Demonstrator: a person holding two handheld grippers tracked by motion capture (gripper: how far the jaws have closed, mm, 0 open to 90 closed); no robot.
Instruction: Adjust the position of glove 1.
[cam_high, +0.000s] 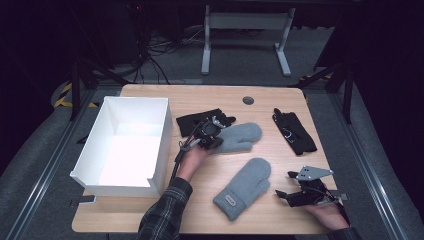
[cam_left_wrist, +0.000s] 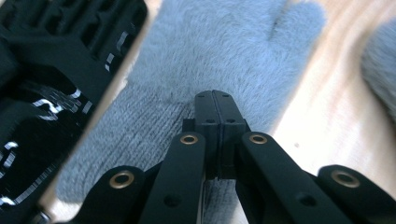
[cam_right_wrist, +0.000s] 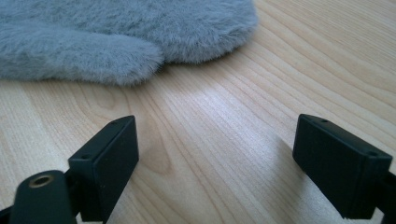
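Observation:
Two grey fuzzy mittens lie on the wooden table (cam_high: 280, 107): the far mitten (cam_high: 242, 136) at the middle and the near mitten (cam_high: 245, 186) toward the front. My left gripper (cam_high: 219, 140) is at the far mitten's cuff end, beside a black glove (cam_high: 197, 120). In the left gripper view its jaws (cam_left_wrist: 215, 95) are shut, pads together, with the tips over the far mitten's knit cuff (cam_left_wrist: 154, 121); I see no fabric between them. My right gripper (cam_high: 284, 185) rests low at the front right, open, with bare wood between its jaws (cam_right_wrist: 217, 135) and the near mitten (cam_right_wrist: 116, 32) ahead.
A white open box (cam_high: 125, 142) stands on the table's left side, next to my left forearm. A second black glove (cam_high: 295, 131) lies at the right rear. The first black glove (cam_left_wrist: 51, 79) lies along the far mitten's left in the left gripper view.

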